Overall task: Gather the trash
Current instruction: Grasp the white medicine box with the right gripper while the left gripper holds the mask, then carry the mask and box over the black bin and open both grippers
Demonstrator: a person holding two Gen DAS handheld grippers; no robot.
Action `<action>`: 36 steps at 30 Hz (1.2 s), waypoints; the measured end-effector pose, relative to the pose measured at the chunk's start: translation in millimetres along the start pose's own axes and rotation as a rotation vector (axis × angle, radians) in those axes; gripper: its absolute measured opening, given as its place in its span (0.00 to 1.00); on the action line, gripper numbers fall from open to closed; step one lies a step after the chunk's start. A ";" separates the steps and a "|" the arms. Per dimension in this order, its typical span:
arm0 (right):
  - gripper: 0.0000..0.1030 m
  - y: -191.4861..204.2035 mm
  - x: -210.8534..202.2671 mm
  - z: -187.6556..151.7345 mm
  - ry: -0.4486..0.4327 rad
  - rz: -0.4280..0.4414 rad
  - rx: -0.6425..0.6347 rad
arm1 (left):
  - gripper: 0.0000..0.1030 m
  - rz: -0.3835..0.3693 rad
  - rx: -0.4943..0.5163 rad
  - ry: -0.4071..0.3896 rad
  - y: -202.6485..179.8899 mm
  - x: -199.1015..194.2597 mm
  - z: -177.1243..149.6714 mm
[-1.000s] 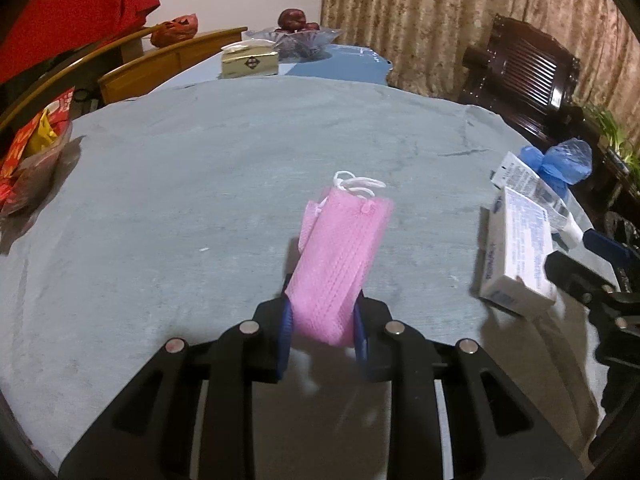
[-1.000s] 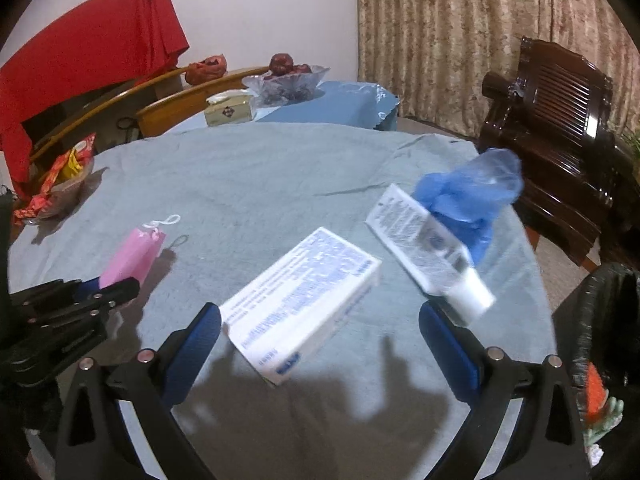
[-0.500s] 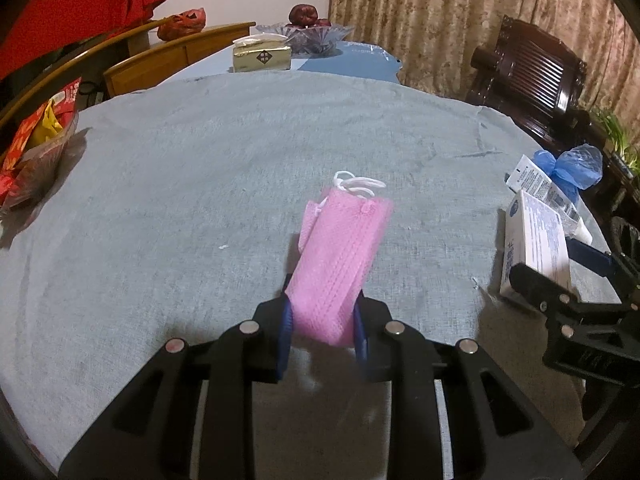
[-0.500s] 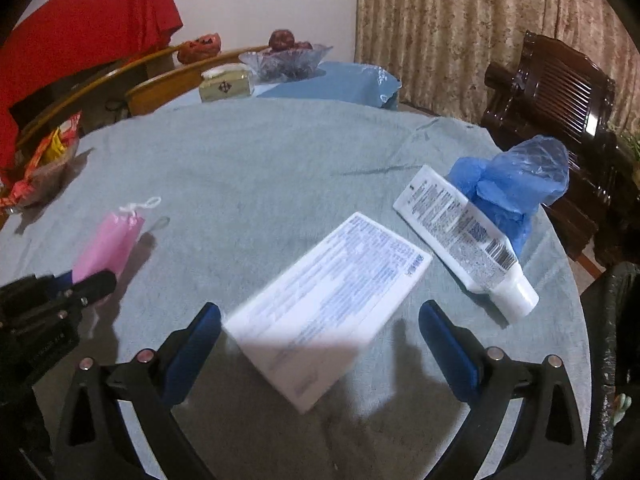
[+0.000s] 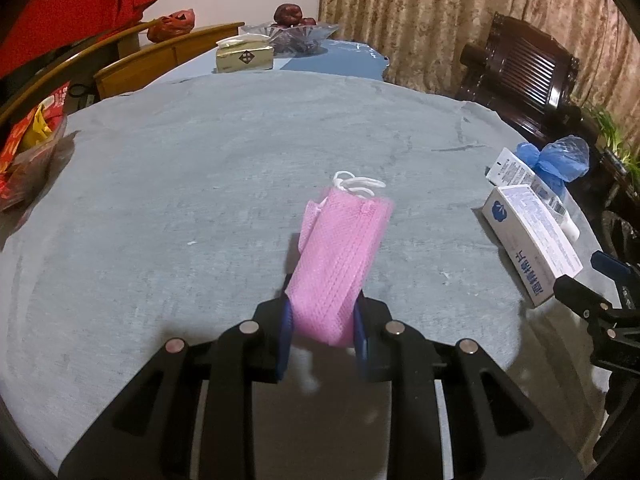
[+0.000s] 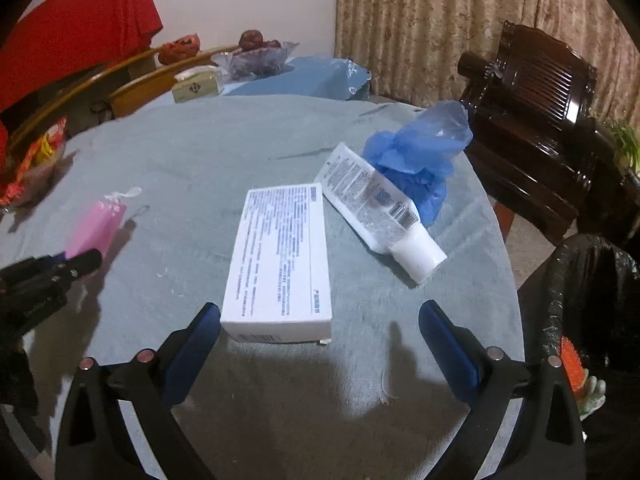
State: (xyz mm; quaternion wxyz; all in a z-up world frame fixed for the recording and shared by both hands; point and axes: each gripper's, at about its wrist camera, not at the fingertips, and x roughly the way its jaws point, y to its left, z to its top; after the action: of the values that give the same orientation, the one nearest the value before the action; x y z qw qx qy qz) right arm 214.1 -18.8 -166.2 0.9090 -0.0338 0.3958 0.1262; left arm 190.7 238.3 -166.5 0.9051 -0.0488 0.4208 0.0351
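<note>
A folded pink face mask [image 5: 340, 256] with white ear loops is clamped between the blue pads of my left gripper [image 5: 322, 338], held just above the grey tablecloth. The right wrist view shows the mask [image 6: 96, 228] at the left. My right gripper [image 6: 320, 340] stands open, its fingers spread on either side of the near end of a white printed carton [image 6: 280, 256] lying flat. Behind the carton lie a white tube [image 6: 376, 208] and a crumpled blue plastic bag [image 6: 420, 156]. The carton [image 5: 528, 236] sits at the right in the left wrist view.
A round table with a grey cloth [image 6: 200, 152] holds a snack bowl [image 5: 28, 152] at the left edge. A bin lined with a black bag [image 6: 592, 300] stands beyond the right rim. Dark wooden chair [image 6: 532, 92], tissue box [image 5: 244, 56] and fruit bowl [image 5: 296, 32] behind.
My right gripper has swung so the carton now lies lengthwise between its open fingers, after appearing tilted and blurred half a second ago. The left gripper keeps the mask and stays put.
</note>
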 end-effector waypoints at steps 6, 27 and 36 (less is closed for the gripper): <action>0.91 7.9 12.4 6.3 -0.015 0.007 -0.023 | 0.24 -0.002 0.001 -0.006 -7.8 -3.2 1.6; 0.53 5.1 -11.8 7.8 -0.029 0.077 -0.051 | 0.24 0.000 0.034 -0.045 -35.5 -30.5 4.1; 0.53 -14.4 -64.3 17.1 -0.093 0.092 -0.029 | 0.24 -0.035 0.062 -0.092 -68.6 -58.8 9.0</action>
State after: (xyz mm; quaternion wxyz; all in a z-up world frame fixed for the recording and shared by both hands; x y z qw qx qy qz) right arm 187.8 -43.0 -108.3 0.9190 -0.0227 0.3526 0.1748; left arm 166.8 169.9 -111.6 0.9251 -0.0265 0.3788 0.0086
